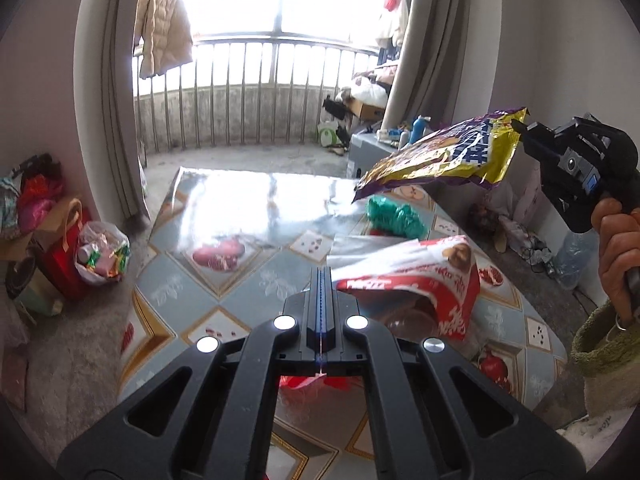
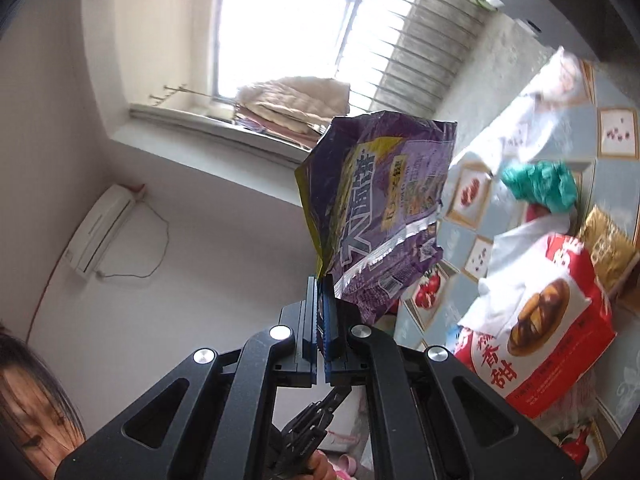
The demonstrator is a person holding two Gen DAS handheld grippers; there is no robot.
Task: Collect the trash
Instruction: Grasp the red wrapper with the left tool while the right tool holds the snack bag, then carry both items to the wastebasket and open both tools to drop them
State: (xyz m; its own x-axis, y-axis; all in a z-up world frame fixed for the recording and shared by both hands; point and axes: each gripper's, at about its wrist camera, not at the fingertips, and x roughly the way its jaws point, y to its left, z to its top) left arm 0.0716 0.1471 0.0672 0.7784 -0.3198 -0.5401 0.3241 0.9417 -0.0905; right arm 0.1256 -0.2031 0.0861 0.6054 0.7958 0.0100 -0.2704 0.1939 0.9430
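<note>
Crumpled purple wrapper (gold inside).

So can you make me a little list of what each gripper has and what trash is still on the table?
left gripper: jaws shut on the red snack bag, lifted off the table
right gripper: jaws shut on the edge of the purple snack bag, held in the air
table: patterned cloth
still on table: crumpled green plastic bag

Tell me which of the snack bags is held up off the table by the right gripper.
The crinkled purple and gold foil snack bag, pinched at one edge by the right gripper. The red and white snack bag hangs from the left gripper.
</note>
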